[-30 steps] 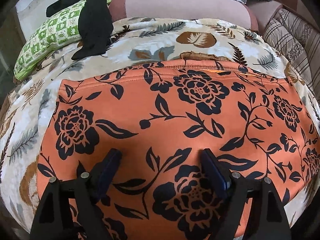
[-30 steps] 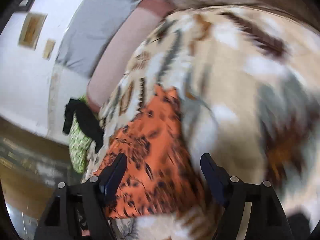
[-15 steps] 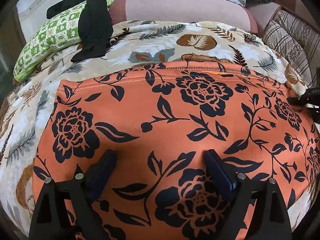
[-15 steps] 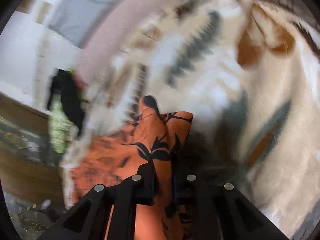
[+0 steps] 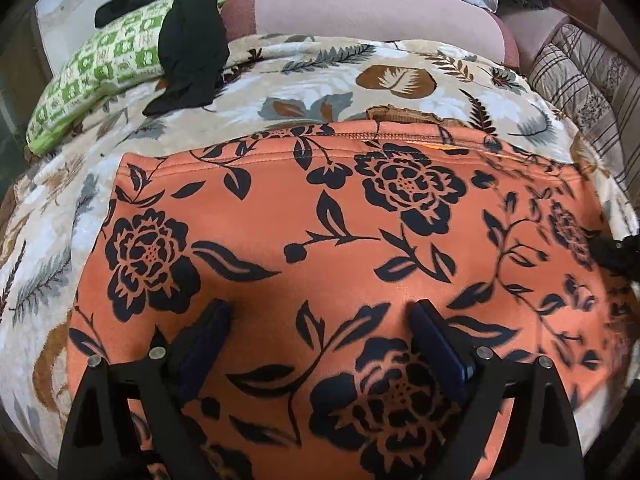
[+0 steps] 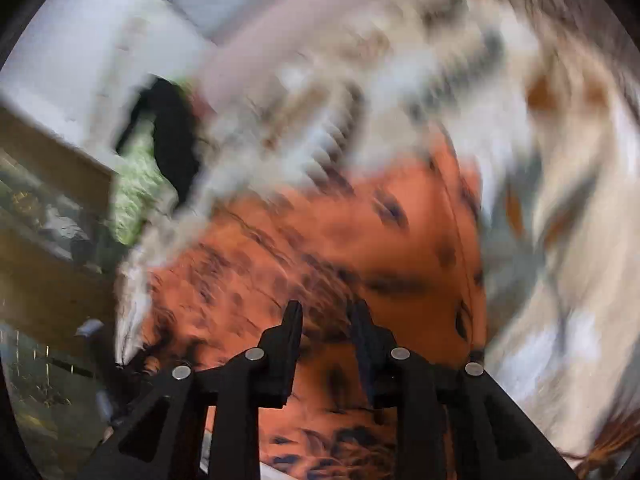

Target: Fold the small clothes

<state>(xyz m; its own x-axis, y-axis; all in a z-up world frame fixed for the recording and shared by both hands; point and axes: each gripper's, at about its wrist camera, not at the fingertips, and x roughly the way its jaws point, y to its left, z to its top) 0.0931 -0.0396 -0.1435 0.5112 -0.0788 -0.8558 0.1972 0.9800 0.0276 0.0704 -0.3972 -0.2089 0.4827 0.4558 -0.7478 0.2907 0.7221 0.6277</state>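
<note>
On the bedspread (image 5: 320, 76) the orange garment (image 5: 320, 220) lies flat, unfolded; left gripper (image 5: 320, 312) gapes empty at six o'clock, right gripper (image 6: 326, 316) is opening, pinching nothing.

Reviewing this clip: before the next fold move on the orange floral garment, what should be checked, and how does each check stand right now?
1. Orange floral garment spread flat on the leaf-print blanket: ok.
2. Far hem straight, not curled: ok.
3. Left tongs open wide over the garment's near part, pinching nothing: ok.
4. Right tongs gripping the garment's edge: cannot tell. The jaws are narrow and opening, orange cloth shows in the gap, and the view is blurred.
5. Black garment clear of the fold area, lying on the green pillow: ok.
</note>
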